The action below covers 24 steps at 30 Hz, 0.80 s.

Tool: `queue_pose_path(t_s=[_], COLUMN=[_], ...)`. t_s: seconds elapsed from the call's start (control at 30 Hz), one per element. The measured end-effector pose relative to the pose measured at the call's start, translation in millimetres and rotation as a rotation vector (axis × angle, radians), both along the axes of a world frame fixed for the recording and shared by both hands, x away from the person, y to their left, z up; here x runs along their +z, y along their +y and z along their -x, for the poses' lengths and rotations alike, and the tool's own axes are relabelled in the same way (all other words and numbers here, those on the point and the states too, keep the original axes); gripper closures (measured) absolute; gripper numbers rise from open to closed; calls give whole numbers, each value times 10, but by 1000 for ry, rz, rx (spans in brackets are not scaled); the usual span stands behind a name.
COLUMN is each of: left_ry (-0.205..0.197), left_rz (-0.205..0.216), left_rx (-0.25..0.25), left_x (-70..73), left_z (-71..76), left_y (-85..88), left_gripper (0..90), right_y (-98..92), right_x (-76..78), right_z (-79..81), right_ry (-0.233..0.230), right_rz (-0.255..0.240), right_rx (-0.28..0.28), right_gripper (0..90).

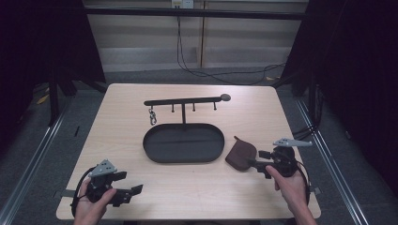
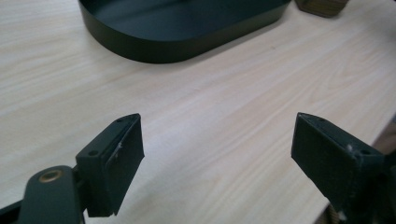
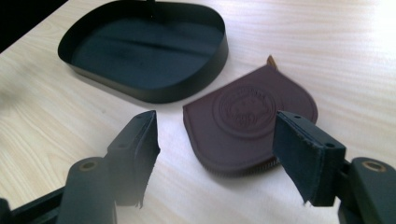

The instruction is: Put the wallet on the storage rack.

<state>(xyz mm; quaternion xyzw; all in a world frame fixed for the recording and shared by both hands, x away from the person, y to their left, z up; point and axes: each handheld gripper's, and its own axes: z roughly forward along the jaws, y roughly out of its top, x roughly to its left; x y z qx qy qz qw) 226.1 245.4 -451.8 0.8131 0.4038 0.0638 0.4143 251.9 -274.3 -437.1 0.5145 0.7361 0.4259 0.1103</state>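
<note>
On a pale wooden table sits a dark oval tray, the landmark for everything else. Rising from the far rim of the tray is a thin post that carries a horizontal black bar with several small pegs hanging down. A round knob caps the bar's right end, and a metal clip dangles from near its left end, hanging just beyond the tray's far left edge.

Just to the right of the tray, lying flat on the table, is a brown leather pouch. It is rounded with one pointed corner, has a round embossed seal on its face and a zip along its curved edge. It lies just beside the tray; whether it touches the wall cannot be told.

Right of the pouch, the person's right hand holds the right gripper. In the right gripper view its jaws stand wide apart, one on each side of the pouch's near edge, with nothing clamped between them. A grey three-cornered plate sits on top of this gripper.

Well to the near left of the tray, close to the table's front edge, the left hand holds the left gripper. Its jaws are also spread wide over bare wood, holding nothing, and point toward the tray.
</note>
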Motion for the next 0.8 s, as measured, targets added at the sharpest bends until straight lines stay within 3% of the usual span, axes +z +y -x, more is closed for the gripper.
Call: queue_pose_path(t_s=[0.13, 0.2, 0.23, 0.27, 0.33, 0.37, 0.4, 0.57, 0.67, 0.8], left_ry=[10, 29, 29, 28, 35, 35, 38, 30, 39, 36], left_rz=[1, 12, 12, 9, 19, 19, 25, 25, 26, 28], left_rx=[-32, -39, -39, -52, -61, -61, -56, -41, -49, -52], left_x=[-77, -139, -139, -148, -149, -149, -153, -144, -150, -148], left_z=[65, 63, 63, 53, 44, 44, 34, 21, 18, 30], left_y=[53, 68, 68, 52, 45, 45, 53, 59, 50, 40], left_gripper=[164, 164, 164, 164, 165, 165, 164, 164, 164, 164], right_y=[31, 69, 69, 102, 125, 125, 154, 198, 242, 276], right_x=[41, 36, 36, 37, 46, 46, 72, 111, 140, 198], right_z=[-134, -215, -215, -276, -326, -326, -389, -519, -673, -783], right_ry=[48, 116, 116, 154, 186, 186, 206, 252, 306, 307], right_rz=[44, 65, 65, 90, 109, 109, 147, 186, 220, 249], right_rx=[-32, -22, -22, 1, 13, 13, 29, 38, 44, 48], right_gripper=[251, 214, 214, 174, 167, 167, 166, 166, 166, 166])
